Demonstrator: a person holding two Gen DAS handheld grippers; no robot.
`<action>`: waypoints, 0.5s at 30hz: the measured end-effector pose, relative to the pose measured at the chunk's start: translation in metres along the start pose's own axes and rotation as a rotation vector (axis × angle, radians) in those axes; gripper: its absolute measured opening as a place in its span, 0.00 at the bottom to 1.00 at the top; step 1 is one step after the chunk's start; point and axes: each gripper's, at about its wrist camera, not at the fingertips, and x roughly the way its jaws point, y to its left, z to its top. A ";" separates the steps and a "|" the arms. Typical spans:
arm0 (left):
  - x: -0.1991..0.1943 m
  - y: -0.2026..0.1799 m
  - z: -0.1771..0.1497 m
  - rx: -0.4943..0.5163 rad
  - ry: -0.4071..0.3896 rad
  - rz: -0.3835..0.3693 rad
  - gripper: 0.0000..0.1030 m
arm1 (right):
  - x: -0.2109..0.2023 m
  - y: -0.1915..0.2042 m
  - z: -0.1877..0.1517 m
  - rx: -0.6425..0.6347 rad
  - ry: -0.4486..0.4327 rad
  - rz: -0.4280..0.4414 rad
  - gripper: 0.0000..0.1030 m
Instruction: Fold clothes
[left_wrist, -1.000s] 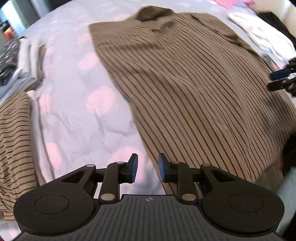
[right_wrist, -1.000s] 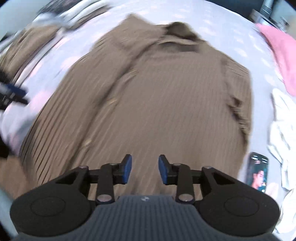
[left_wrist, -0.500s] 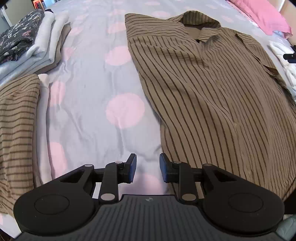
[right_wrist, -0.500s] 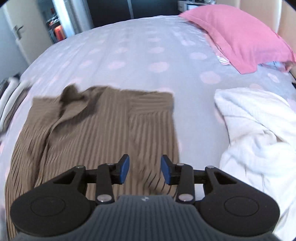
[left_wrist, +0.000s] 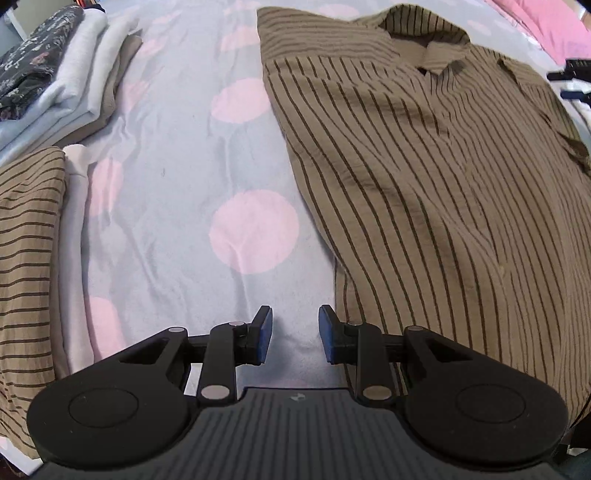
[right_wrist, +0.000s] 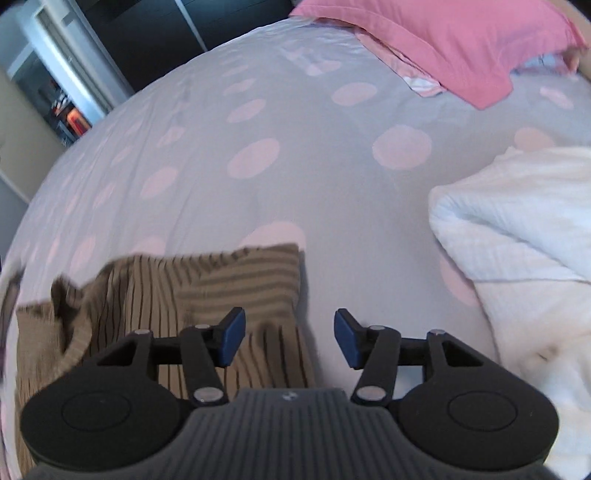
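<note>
Shirt: brown striped shirt (left_wrist: 424, 192) lies flat on the dotted bedsheet (left_wrist: 192, 155), collar at the far end.
Left gripper: left gripper (left_wrist: 294, 338) points steeply down over the sheet beside the shirt's near left edge, jaws apart, nothing between them.
Right gripper: right gripper (right_wrist: 289, 339) tilts down over the shirt's far right corner, jaws opening, no cloth pinched.
Left side: folded clothes (left_wrist: 55, 85) stacked.
Right side: white towel (right_wrist: 517, 251); pink pillow (right_wrist: 443, 40) farther off.

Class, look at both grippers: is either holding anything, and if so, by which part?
Nothing is held. The left gripper is open over the sheet; the right gripper's jaws are opening, empty, beside the shirt.
</note>
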 end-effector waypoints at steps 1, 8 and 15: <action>0.002 -0.001 0.000 0.002 0.006 0.001 0.25 | 0.007 -0.001 0.002 0.011 0.005 0.002 0.55; 0.009 -0.004 0.003 0.007 0.024 0.002 0.25 | 0.036 0.008 0.004 -0.006 -0.001 -0.001 0.36; 0.003 -0.007 0.002 0.026 0.013 -0.004 0.25 | 0.027 0.041 0.012 -0.112 0.033 -0.013 0.03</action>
